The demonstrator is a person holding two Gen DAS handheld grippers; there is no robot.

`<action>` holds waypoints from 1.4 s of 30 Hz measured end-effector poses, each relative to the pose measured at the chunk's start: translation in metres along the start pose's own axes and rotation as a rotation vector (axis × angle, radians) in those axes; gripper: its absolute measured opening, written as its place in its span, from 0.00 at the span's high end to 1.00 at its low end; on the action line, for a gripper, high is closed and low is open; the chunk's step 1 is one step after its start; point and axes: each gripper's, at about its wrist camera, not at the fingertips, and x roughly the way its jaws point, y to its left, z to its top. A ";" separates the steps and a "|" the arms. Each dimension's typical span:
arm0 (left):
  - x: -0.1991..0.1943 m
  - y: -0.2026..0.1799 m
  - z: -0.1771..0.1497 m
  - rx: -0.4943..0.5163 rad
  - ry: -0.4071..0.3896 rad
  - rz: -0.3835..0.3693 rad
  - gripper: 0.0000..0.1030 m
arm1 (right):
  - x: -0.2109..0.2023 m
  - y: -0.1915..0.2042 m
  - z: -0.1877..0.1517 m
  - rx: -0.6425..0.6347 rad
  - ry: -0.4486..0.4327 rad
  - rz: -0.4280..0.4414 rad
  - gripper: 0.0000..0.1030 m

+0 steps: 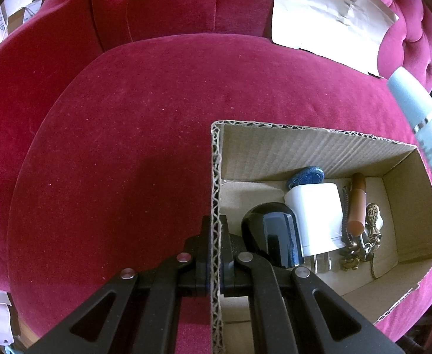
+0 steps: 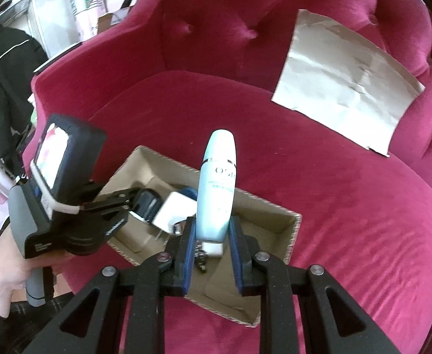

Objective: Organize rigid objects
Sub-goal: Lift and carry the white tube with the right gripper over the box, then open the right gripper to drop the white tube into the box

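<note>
An open cardboard box (image 1: 274, 150) sits on a red velvet armchair seat (image 1: 127, 147). Inside lie a black glossy object (image 1: 274, 236), a white plug adapter (image 1: 316, 212), a blue fob (image 1: 305, 175), a brown tube (image 1: 357, 203) and brass trinkets (image 1: 369, 227). My left gripper (image 1: 215, 253) is shut on the box's left wall. In the right wrist view, my right gripper (image 2: 211, 236) is shut on the lower end of a pale blue bottle (image 2: 217, 194), holding it upright over the box (image 2: 292, 227). The same bottle (image 1: 422, 124) shows at the right edge of the left wrist view.
A creased sheet of paper (image 2: 345, 94) leans against the tufted chair back at the right. A person's hand (image 2: 3, 277) holds the left gripper's handle at the left. Clothes and household clutter stand beyond the left armrest (image 2: 68, 67).
</note>
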 end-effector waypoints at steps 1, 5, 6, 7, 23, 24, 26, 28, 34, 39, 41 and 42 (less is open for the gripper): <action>0.000 0.000 0.000 0.000 0.000 0.000 0.97 | 0.002 0.002 0.000 -0.003 0.003 0.004 0.79; 0.000 0.000 0.000 -0.001 0.000 0.000 0.97 | 0.008 0.009 -0.001 -0.015 0.017 0.023 0.79; 0.000 0.000 0.000 -0.001 -0.001 0.001 0.97 | 0.009 0.011 -0.001 -0.017 0.020 0.028 0.79; -0.001 0.000 -0.001 0.000 -0.001 0.002 0.97 | 0.010 0.012 -0.002 -0.019 0.023 0.032 0.79; -0.001 -0.001 -0.002 0.000 -0.002 0.001 0.97 | 0.029 0.025 -0.008 -0.035 0.082 0.086 0.79; -0.001 -0.001 -0.002 0.000 -0.002 0.001 0.97 | 0.030 0.024 -0.007 -0.037 0.081 0.086 0.79; -0.001 -0.001 -0.002 0.000 -0.002 0.001 0.97 | 0.030 0.025 -0.006 -0.036 0.078 0.090 0.79; -0.001 -0.001 -0.002 0.000 -0.002 0.001 0.98 | 0.030 0.025 -0.005 -0.038 0.078 0.088 0.77; -0.001 -0.001 -0.002 0.004 -0.003 0.004 0.98 | 0.029 0.016 -0.005 -0.010 0.066 0.033 0.28; -0.001 -0.002 -0.002 0.004 -0.003 0.005 0.98 | 0.027 0.013 -0.003 -0.011 0.049 -0.014 0.01; -0.001 -0.003 -0.002 0.003 -0.003 0.004 0.98 | 0.028 0.012 -0.003 -0.009 0.051 -0.023 0.00; -0.001 -0.003 -0.002 0.003 -0.003 0.005 0.98 | 0.029 0.011 -0.003 -0.004 0.054 -0.021 0.00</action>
